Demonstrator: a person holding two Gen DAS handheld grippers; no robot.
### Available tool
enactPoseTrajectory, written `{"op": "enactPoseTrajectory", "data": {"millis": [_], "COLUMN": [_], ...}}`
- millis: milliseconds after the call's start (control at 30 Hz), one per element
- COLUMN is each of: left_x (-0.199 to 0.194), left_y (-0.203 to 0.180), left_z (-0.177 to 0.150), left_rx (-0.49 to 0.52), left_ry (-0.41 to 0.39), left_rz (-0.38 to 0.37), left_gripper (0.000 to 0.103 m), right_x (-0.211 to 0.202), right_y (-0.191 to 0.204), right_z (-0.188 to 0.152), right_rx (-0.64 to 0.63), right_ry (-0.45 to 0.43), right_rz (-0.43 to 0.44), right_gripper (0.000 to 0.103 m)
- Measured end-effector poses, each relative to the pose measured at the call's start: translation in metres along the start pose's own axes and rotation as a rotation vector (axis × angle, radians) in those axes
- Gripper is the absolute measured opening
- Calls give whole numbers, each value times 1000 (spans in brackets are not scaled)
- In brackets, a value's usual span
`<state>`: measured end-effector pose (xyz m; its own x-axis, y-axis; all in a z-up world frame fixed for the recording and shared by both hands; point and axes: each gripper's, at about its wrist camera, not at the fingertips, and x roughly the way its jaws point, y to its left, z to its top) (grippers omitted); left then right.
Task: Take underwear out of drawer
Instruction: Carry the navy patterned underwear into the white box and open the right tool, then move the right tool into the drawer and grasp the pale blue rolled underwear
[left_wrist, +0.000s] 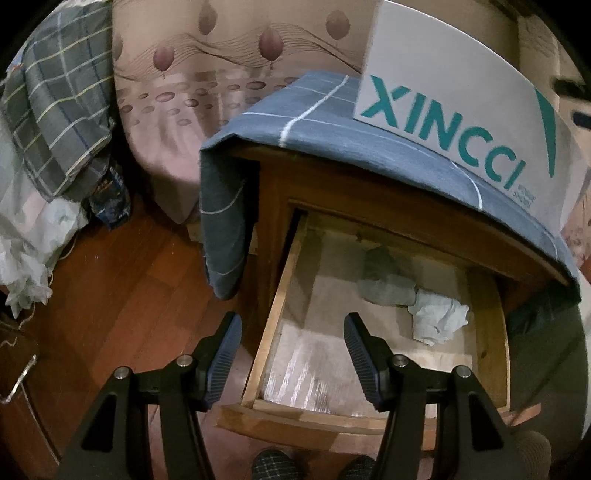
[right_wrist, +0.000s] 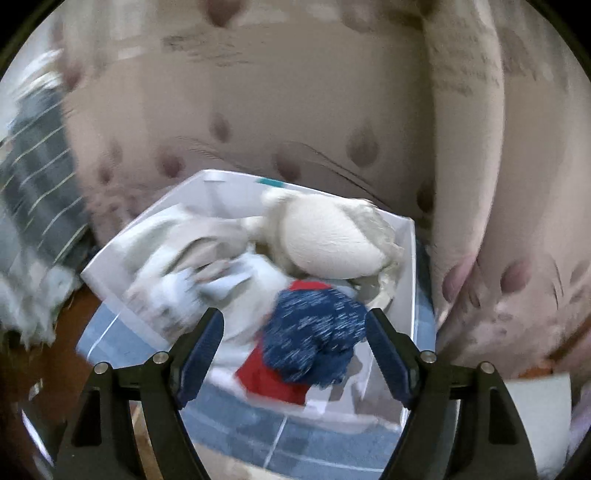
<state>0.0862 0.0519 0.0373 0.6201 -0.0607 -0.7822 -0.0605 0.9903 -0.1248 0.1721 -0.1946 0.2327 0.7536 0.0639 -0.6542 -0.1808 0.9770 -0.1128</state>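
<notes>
Left tongs (left_wrist: 293, 356) hang apart and empty over the open drawer (left_wrist: 275, 314); two bundles of underwear (left_wrist: 437, 319) lie ahead and to their right. Right tongs (right_wrist: 295, 349) gape, nothing gripped, over the white box (right_wrist: 406, 277), blue pair (right_wrist: 314, 332) just beyond, so the left looks nearer.

Bedroom clutter beside the nightstand

A blue checked cloth (left_wrist: 325, 122) drapes the nightstand top, under a white box (left_wrist: 454, 110) lettered XINCCI. A spotted bedsheet (left_wrist: 207, 92) hangs behind; a plaid quilt (left_wrist: 59, 110), possibly bunched, slumps above the wooden floor (left_wrist: 122, 288).
</notes>
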Motion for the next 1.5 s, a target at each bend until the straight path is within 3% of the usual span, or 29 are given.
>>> {"op": "enactPoseTrajectory", "data": {"millis": [167,300,433,567,767,1000,1233,1500], "left_x": [0,0,0,-1,0,2,8,11], "left_y": [9,15,21,30,39,41,45,44], "left_z": [1,2,3,3,1,3,3,3], "left_rx": [-46,-79,-111,-155,-204,-214,-232,-225], "left_ry": [3,6,6,4,12,22,39,37], "left_rz": [-8,-4,2,1,-13,-16,-14,-5], "left_gripper": [59,59,59,59,59,59,59,59], "right_x": [-30,-36,-18,15,67,116,155,178], "right_y": [30,54,74,87,101,100,100,101], "right_z": [-34,-68,-98,-124,-157,-178,-205,-223], "right_rx": [-196,-312,-386,-419,-495,-537,-629,-760], "right_ry": [-20,33,120,222,337,401,410,362], "right_rz": [70,164,226,255,262,248,220,192], "right_gripper": [76,75,72,61,60,61,61,66]}}
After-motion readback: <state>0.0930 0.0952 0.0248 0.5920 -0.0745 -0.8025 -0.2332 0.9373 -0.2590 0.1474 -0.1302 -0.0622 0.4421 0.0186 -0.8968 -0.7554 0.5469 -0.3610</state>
